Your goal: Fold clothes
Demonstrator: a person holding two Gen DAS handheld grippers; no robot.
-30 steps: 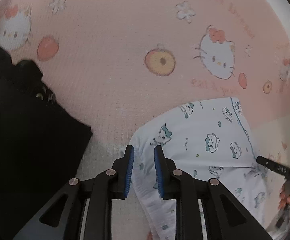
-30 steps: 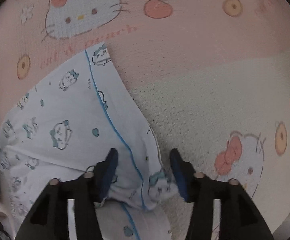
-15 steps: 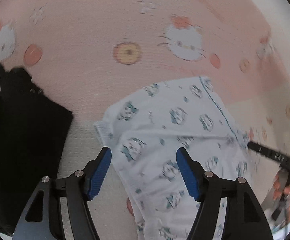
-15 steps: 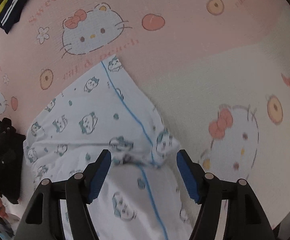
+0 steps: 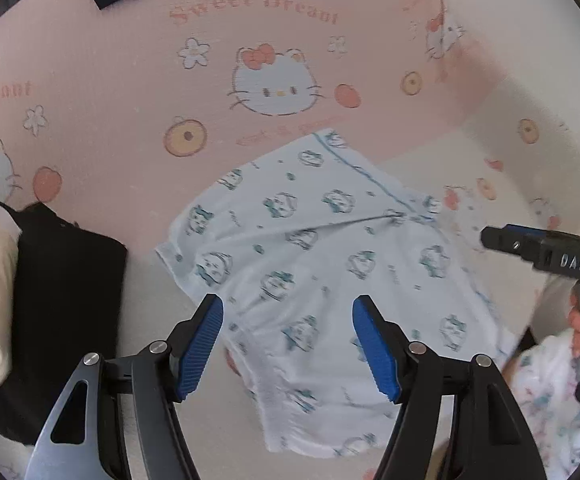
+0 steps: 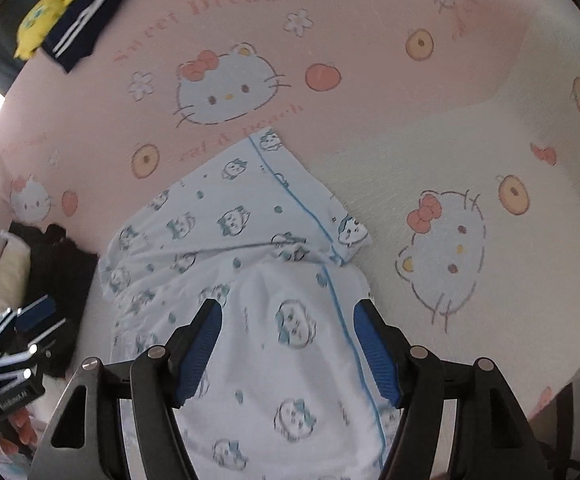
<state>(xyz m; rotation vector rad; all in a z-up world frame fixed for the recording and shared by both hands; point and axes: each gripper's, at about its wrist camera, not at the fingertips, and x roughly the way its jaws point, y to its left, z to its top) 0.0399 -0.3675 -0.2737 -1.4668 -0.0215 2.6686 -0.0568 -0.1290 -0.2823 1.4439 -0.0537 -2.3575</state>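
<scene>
Left gripper (image 5: 288,344): jaws spread wide, holding nothing, above the garment. Right gripper (image 6: 288,350): jaws likewise wide apart, empty.

White printed garment (image 5: 322,264): blue piping, small cat-face print; lies partly folded on the bedsheet (image 5: 130,92), directly ahead of and beneath both grippers.

Bedsheet: pink and cream, cartoon cats and peaches.

Black garment (image 5: 66,280): left of the left gripper, near the white one, apart from it.

Navy striped garment (image 6: 84,36): far ahead, to the left.
</scene>
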